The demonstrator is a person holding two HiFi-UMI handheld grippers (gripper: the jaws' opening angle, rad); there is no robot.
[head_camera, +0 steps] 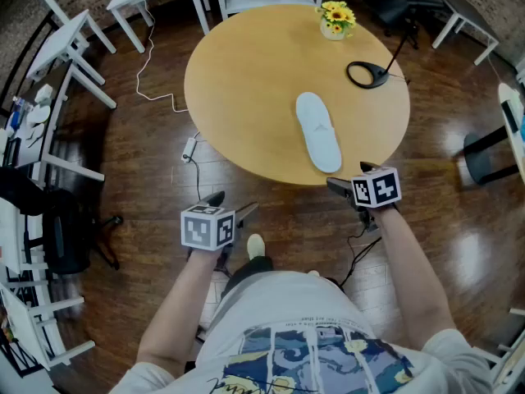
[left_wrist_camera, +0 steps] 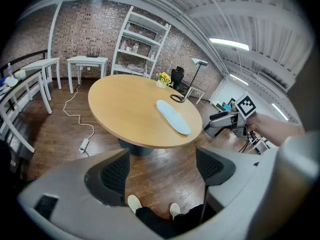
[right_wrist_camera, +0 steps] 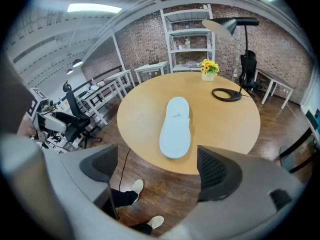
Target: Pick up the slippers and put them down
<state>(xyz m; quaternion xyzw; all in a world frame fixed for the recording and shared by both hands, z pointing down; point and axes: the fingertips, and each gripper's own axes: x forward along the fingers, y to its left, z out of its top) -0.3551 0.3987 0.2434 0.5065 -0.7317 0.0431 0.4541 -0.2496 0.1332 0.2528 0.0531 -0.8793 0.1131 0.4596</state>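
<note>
One white slipper (head_camera: 318, 131) lies on the round wooden table (head_camera: 246, 80), near its front right edge, toe toward me. In the left gripper view the slipper (left_wrist_camera: 173, 116) is far ahead to the right; in the right gripper view the slipper (right_wrist_camera: 176, 126) is straight ahead on the table. My left gripper (head_camera: 231, 204) hangs open over the floor in front of the table, holding nothing. My right gripper (head_camera: 350, 179) is open and empty just off the table's edge, a short way in front of the slipper. Both pairs of pads (left_wrist_camera: 114, 174) (right_wrist_camera: 216, 170) stand wide apart.
A pot of yellow flowers (head_camera: 336, 19) and a desk lamp's black ring base (head_camera: 367, 74) stand at the table's far right. White tables (head_camera: 70, 48) and a shelf (left_wrist_camera: 140, 44) ring the room. A cable with a plug (head_camera: 187, 148) lies on the floor at the left. My feet (left_wrist_camera: 150, 206) are below.
</note>
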